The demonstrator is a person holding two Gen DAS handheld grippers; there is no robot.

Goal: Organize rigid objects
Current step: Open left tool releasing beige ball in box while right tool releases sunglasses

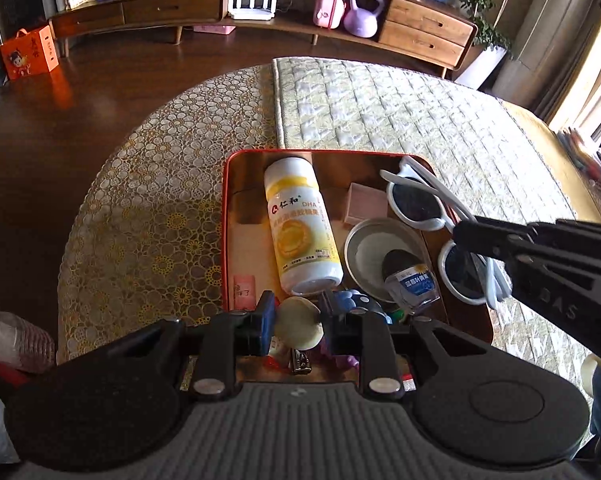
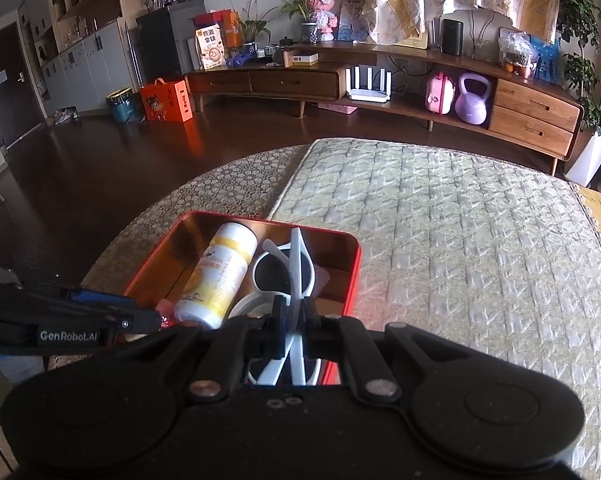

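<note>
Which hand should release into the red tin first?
Right, probably. The right gripper is shut on the white sunglasses, which already hang over the red tin. The left gripper clamps a cream round object at the tin's crowded near end.

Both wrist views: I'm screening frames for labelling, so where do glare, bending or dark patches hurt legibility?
Left wrist view: window light at the right edge blows out, the cabinet bows with fisheye, and the red tin has a mirror-like inner wall. Right wrist view: the white sunglasses read crisply, the doorway side is dim.
</note>
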